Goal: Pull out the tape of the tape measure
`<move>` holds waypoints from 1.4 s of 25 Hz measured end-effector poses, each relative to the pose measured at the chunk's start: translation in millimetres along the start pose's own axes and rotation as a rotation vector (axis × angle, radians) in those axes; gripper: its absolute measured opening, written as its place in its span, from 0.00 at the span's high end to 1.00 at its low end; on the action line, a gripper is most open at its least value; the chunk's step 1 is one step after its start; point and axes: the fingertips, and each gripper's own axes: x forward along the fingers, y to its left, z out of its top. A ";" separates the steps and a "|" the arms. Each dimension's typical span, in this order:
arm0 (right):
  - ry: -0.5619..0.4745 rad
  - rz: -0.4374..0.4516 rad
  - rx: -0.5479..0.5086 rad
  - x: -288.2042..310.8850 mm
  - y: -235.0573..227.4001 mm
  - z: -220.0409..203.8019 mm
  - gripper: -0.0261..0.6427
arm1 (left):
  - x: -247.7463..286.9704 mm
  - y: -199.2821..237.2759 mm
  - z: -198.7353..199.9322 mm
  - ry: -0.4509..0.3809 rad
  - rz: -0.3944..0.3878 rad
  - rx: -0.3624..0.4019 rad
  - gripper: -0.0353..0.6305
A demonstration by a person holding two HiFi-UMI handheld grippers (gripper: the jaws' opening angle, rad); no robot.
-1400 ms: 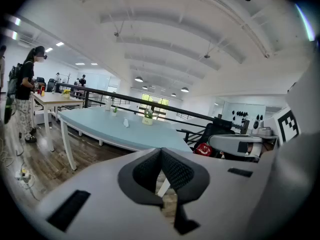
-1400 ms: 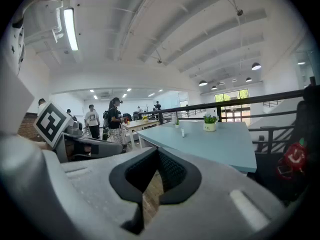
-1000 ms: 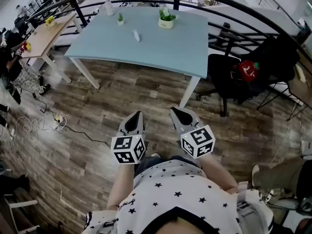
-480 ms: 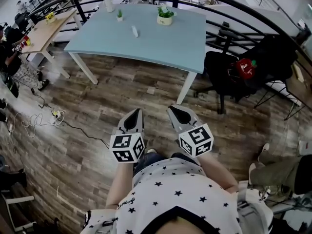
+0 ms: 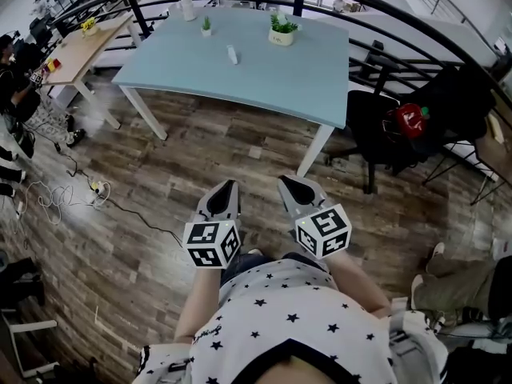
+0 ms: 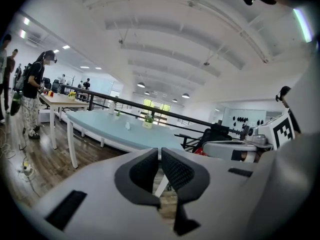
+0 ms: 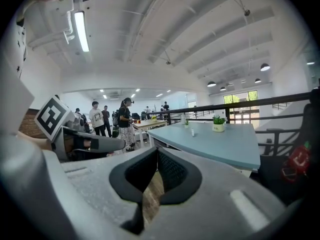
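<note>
Blue table (image 5: 272, 82) bears small white object (image 5: 232, 54), lengthwise pointing away.

free: wood floor (image 5: 208, 154) before table (image 5: 264, 74) | obstacles: table ahead, black chair (image 5: 372, 130) at right

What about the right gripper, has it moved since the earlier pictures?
No. The right gripper still ends just below the foot of the table leg, as before.

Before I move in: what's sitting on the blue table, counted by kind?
Plants: 2
Bottle: 1
Small white item, too small to identify: 1
Total: 4
</note>
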 end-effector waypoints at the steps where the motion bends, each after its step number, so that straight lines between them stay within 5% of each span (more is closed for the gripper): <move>1: 0.002 0.003 0.003 4.7 1.7 -0.9 0.95 | 0.4 4.4 0.7 0.000 -0.003 -0.001 0.94; 20: 0.062 0.010 0.025 57.1 7.3 -4.2 0.72 | 17.2 55.8 16.8 0.007 -0.037 0.003 0.72; 35: 0.061 0.039 0.019 146.9 -34.1 13.3 0.72 | 85.4 110.8 42.1 -0.017 -0.025 -0.034 0.71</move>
